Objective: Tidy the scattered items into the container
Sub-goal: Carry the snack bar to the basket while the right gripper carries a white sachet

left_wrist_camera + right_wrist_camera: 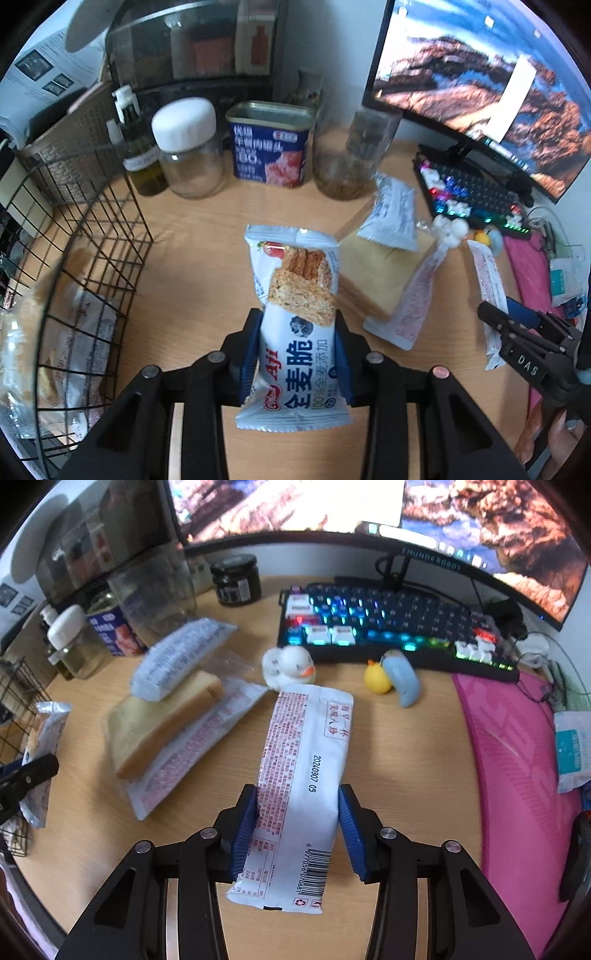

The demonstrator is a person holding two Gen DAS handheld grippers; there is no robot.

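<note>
My left gripper (297, 354) is shut on a white and blue wafer snack packet (295, 295), held above the wooden desk, to the right of the black wire basket (92, 236). The basket holds several wrapped snacks (74, 339). My right gripper (297, 825) is shut on a long white packet with red print and a barcode (306, 771), above the desk. It also shows in the left wrist view (517, 332). A wrapped bread slice (162, 720), a blue-white packet (177, 657) lying on it and a flat pink-printed packet (192, 753) under it lie left of it.
Along the back stand a white-lidded jar (188, 147), a blue meat tin (269, 147), a glass jar (351, 158) and a pump bottle (136, 147). A lit keyboard (391, 624), monitor (332, 509), white duck (291, 666), yellow duck (376, 677), dark jar (236, 579) and pink mat (517, 757) are to the right.
</note>
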